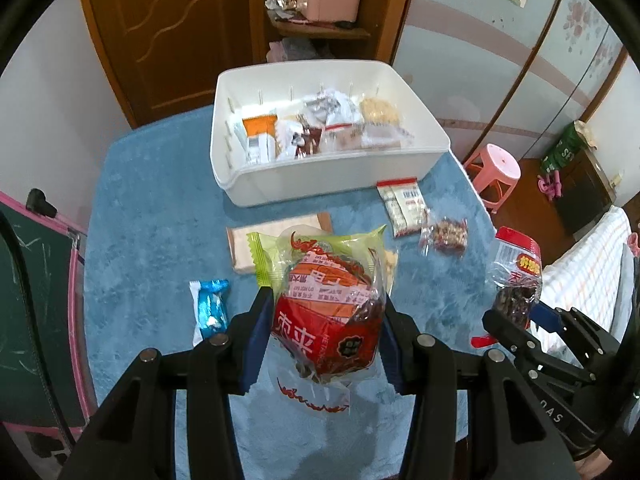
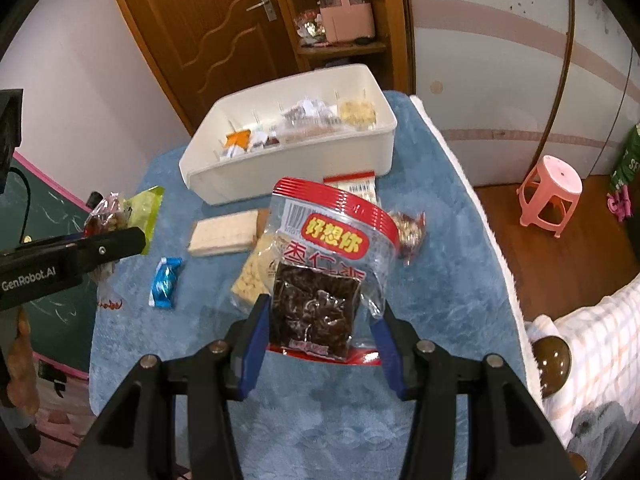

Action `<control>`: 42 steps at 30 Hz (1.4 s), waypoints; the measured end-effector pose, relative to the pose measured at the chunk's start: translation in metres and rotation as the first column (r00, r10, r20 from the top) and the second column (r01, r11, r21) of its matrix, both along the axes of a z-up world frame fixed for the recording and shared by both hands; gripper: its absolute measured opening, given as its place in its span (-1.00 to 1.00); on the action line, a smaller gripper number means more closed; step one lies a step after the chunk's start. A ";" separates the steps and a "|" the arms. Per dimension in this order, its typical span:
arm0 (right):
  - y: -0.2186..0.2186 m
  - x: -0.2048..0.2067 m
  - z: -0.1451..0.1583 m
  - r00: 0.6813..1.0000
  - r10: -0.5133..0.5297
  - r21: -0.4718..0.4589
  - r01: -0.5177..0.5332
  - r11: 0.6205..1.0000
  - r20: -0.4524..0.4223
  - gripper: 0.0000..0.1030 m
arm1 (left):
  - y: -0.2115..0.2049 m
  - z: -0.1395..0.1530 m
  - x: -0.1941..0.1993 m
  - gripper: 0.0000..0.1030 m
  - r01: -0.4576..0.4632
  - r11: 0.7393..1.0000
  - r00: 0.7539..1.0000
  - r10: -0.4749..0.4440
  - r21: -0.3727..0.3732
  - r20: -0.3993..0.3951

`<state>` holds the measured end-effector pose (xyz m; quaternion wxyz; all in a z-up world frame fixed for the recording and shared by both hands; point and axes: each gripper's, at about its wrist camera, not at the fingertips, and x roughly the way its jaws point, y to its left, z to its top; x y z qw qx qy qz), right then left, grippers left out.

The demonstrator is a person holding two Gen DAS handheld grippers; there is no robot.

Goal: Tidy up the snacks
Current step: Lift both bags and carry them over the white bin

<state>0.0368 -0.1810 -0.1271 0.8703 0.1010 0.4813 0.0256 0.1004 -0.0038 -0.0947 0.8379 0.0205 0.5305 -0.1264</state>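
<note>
My left gripper (image 1: 326,312) is shut on a clear packet with a red and orange pastry box inside, the red pastry packet (image 1: 328,312), held above the blue cloth. My right gripper (image 2: 320,312) is shut on a clear red-rimmed packet of dark dates (image 2: 320,280), also lifted; the same date packet (image 1: 516,276) shows at the right of the left wrist view. The white bin (image 1: 320,184) at the table's far side holds several packets standing in a row. Loose on the cloth lie a wafer pack (image 2: 224,234), a blue candy (image 2: 165,282), a pale biscuit bag (image 2: 252,276) and a red-topped sachet (image 1: 402,206).
A blue cloth (image 1: 152,208) covers the table. A small packet of red bits (image 1: 444,236) lies right of the sachet. A green chalkboard with a pink frame (image 1: 36,300) stands at the left edge. A pink stool (image 2: 550,196) stands on the floor at right, and a checked cloth (image 2: 600,352) near right.
</note>
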 end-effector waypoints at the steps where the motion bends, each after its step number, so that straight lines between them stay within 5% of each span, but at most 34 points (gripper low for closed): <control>1: -0.001 0.002 0.004 1.000 -0.003 0.001 0.003 1.000 0.009 -0.04 | 0.001 0.004 0.002 -0.09 0.000 1.000 1.000 0.000 -0.003 0.007; 23: -0.021 0.082 0.105 0.964 -0.061 0.027 0.056 0.998 0.258 -0.04 | -0.010 0.096 0.086 -0.09 0.058 0.997 0.979 -0.047 -0.051 0.199; 42: -0.036 0.157 0.130 0.945 -0.084 0.031 0.078 0.996 0.315 -0.04 | -0.026 0.111 0.171 -0.09 0.081 0.994 0.971 -0.063 -0.072 0.230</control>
